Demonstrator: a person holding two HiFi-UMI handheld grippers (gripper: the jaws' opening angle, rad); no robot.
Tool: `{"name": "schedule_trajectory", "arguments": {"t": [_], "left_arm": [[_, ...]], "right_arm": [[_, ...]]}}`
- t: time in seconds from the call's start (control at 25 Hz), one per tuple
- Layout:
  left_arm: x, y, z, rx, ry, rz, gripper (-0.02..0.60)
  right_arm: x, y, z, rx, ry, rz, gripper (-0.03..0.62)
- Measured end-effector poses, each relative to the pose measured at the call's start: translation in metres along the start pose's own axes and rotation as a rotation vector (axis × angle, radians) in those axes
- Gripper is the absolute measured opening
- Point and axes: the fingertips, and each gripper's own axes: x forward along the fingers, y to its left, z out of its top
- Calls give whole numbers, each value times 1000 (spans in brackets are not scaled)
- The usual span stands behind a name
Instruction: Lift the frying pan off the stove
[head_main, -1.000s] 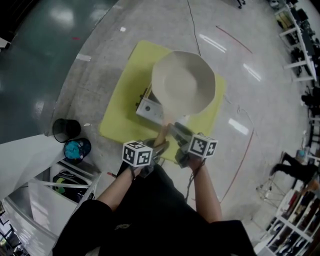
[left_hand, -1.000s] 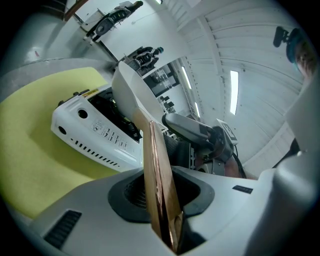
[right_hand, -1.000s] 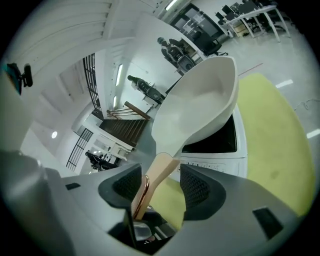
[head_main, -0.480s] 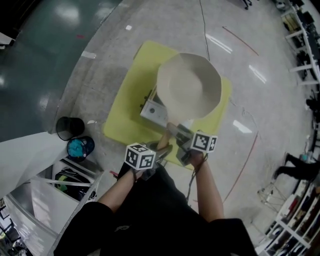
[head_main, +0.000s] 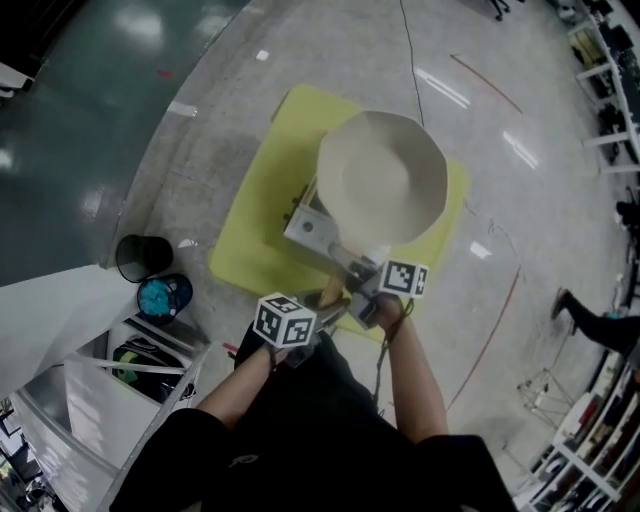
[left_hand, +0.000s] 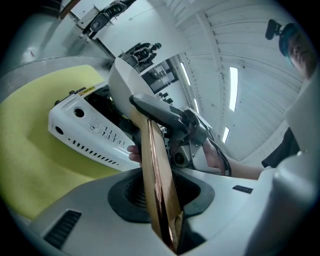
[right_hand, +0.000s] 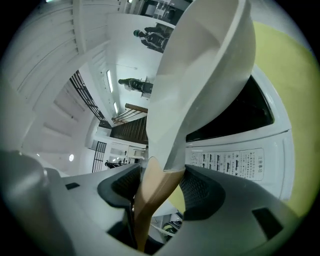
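Note:
A white frying pan (head_main: 383, 178) hangs over a white portable stove (head_main: 310, 228) that stands on a yellow mat (head_main: 250, 235). In the right gripper view the pan (right_hand: 200, 65) is tilted, and a dark gap shows between it and the stove (right_hand: 240, 150). Its wooden handle (left_hand: 155, 165) runs back toward me. My left gripper (head_main: 322, 303) is shut on the handle's near end. My right gripper (head_main: 360, 277) grips further along, where the wood meets the white neck (right_hand: 167, 160), with both pads against it. That right gripper (left_hand: 182, 132) also shows ahead in the left gripper view.
A black bin (head_main: 140, 257) and a blue-topped container (head_main: 160, 297) stand on the floor at the left, beside white shelving (head_main: 120, 375). Cables cross the floor near the mat. A person (head_main: 600, 325) and racks are at the far right.
Pan, stove and mat have drifted slightly right and down in the head view. Both grippers stay on the handle, and the left cube has come a little nearer to me.

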Motion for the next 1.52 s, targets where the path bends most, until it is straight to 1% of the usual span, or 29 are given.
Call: {"name": "schedule_trajectory", "arguments": {"t": [0.08, 0.2, 0.28, 0.36, 0.44, 0.52, 0.64, 0.72, 0.84, 0.88, 1.04, 1.2, 1.36, 1.52], "left_arm": [[1, 0, 0, 2, 5, 0, 135], [0, 0, 1, 2, 11, 0, 135], [-1, 1, 1, 3, 13, 0, 135], [-1, 1, 0, 5, 17, 2, 135], [-1, 2, 0, 6, 23, 0, 135], [-1, 2, 0, 9, 30, -1, 135], [0, 2, 0, 18, 41, 6, 133], [1, 2, -1, 21, 44, 17, 133], [1, 2, -3, 9, 35, 29, 130], [1, 1, -3, 4, 31, 31, 129], [0, -2, -2, -2, 27, 36, 127], [-2, -5, -1, -12, 26, 35, 127], [-6, -13, 2, 27, 6, 40, 124], [-8, -29, 8, 60, -25, 35, 124]], "right_arm": [[5, 0, -3, 70, 15, 7, 256], [13, 4, -4, 89, 32, 27, 253], [18, 7, -3, 62, 44, 34, 244], [20, 6, 1, -17, 53, 35, 239], [20, 6, 2, -24, 47, 39, 236], [20, 6, 6, -69, 43, 38, 236], [23, 13, 10, -134, 40, 86, 235], [23, 14, 10, -143, 38, 97, 233], [17, 3, 7, -120, 41, 32, 232], [16, 2, 6, -116, 41, 22, 232], [14, 4, 6, -109, 45, 22, 232], [12, 7, 5, -131, 43, 8, 235], [6, 25, 8, -190, 19, 44, 236], [-6, 40, 9, -216, 9, 39, 236]]}}
